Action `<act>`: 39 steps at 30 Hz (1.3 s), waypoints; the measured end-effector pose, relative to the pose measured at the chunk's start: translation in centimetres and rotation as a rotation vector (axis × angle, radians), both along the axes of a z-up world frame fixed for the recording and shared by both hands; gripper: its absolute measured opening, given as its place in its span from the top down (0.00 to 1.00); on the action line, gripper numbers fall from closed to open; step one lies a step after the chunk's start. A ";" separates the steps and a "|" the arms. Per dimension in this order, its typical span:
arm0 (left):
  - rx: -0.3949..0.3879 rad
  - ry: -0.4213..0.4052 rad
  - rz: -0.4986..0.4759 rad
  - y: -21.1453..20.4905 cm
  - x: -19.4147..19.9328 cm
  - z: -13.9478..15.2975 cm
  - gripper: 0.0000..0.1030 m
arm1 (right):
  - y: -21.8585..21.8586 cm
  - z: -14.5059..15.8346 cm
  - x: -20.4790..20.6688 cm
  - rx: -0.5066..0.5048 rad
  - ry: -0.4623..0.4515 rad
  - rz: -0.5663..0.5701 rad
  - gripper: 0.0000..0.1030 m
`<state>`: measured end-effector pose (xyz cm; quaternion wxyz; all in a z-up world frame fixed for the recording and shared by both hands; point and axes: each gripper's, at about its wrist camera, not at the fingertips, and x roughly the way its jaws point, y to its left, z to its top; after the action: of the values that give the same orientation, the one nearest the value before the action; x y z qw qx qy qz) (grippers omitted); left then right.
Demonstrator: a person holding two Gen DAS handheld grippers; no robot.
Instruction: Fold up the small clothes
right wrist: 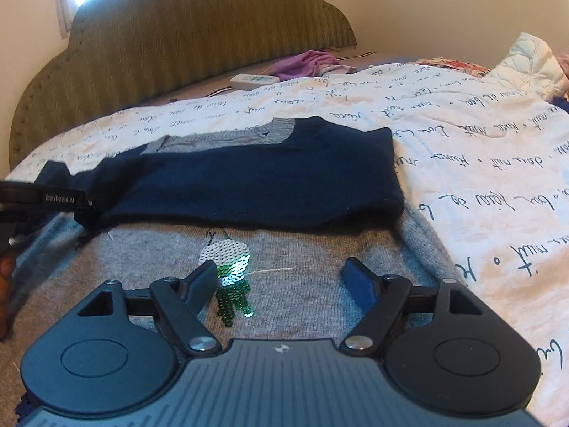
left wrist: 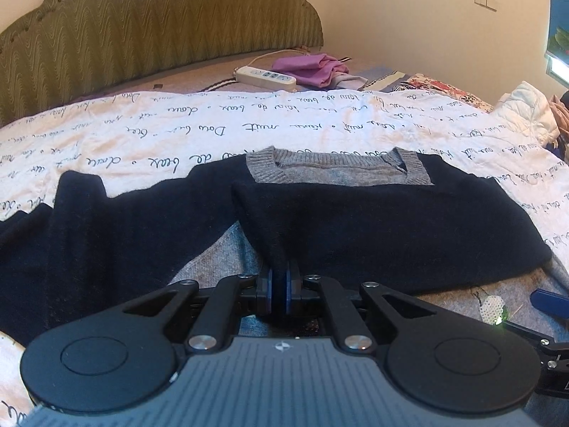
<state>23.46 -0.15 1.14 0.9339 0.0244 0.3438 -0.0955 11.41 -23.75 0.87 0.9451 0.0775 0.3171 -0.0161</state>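
Observation:
A small grey sweater (left wrist: 341,172) with navy sleeves lies flat on the bed, collar away from me. One navy sleeve (left wrist: 373,227) is folded across the chest. My left gripper (left wrist: 279,277) is shut on the end of that sleeve, low over the grey body. In the right wrist view the sweater (right wrist: 302,295) shows a sequin patch (right wrist: 227,270) and the folded sleeve (right wrist: 256,185). My right gripper (right wrist: 281,281) is open and empty just above the grey front, around the sequin patch. The other navy sleeve (left wrist: 89,235) lies spread to the left.
The sweater rests on a white quilt with script print (left wrist: 177,135). A green padded headboard (left wrist: 160,28) stands behind. A white power strip (left wrist: 265,77) and purple cloth (left wrist: 309,67) lie near it. A heap of bedding (left wrist: 522,106) sits at the right.

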 end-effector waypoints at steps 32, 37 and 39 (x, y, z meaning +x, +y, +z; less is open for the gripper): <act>0.021 0.001 -0.005 1.8 -0.3 0.0 0.94 | -0.5 4.1 1.2 -0.128 -0.128 0.071 0.17; 0.013 0.014 0.004 2.4 -0.2 -0.3 0.93 | -1.5 3.5 6.5 -0.165 -0.079 0.110 0.17; 0.005 0.019 0.008 2.7 0.0 -0.4 0.93 | -1.7 2.3 8.5 -0.222 -0.023 0.100 0.17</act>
<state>23.42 2.58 0.71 0.9308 0.0244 0.3531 -0.0912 19.94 -25.44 3.20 0.9511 -0.0433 0.3058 -0.0032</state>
